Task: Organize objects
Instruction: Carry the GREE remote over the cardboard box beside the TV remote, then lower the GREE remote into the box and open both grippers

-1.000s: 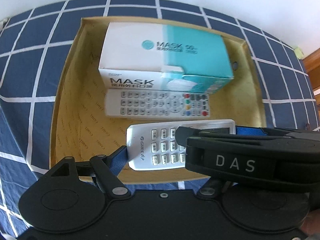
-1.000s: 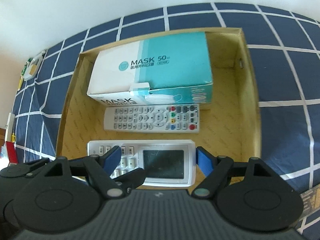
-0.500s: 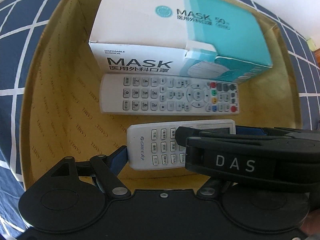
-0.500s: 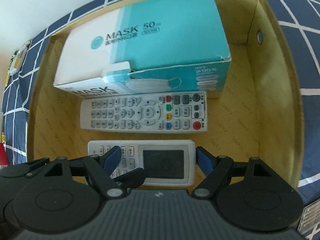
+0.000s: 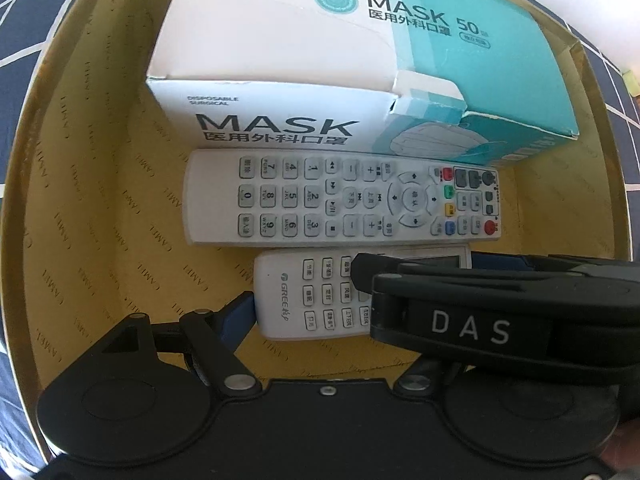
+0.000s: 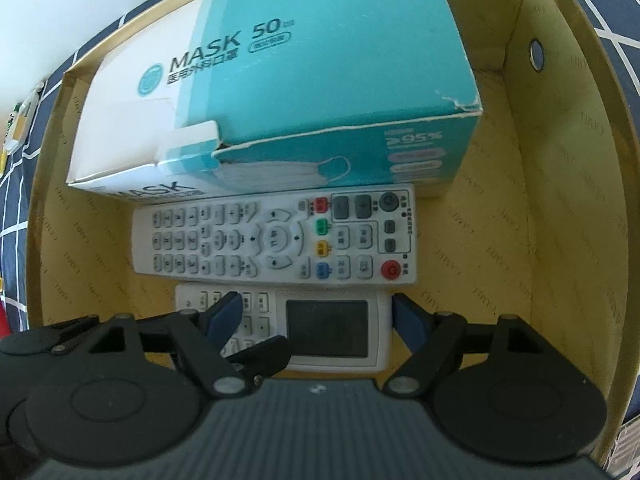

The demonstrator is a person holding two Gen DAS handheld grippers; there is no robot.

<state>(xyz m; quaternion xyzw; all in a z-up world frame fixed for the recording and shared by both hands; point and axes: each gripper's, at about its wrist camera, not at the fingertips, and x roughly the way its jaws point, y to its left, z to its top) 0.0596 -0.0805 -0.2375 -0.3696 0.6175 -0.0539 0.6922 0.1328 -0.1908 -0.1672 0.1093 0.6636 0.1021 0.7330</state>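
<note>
One yellow cardboard box (image 5: 100, 208) holds three things: one teal-and-white mask carton (image 5: 320, 64) at the far side and two white remote controls, a long one with coloured buttons (image 5: 340, 200) and a shorter one with a screen (image 6: 332, 328) nearest.

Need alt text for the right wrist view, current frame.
A white air-conditioner remote with a dark screen is held between the blue pads of the right gripper, low inside a tan cardboard box. Beyond it lie a longer white TV remote with coloured buttons and a teal and white mask carton. Around the box is navy checked cloth.
</note>
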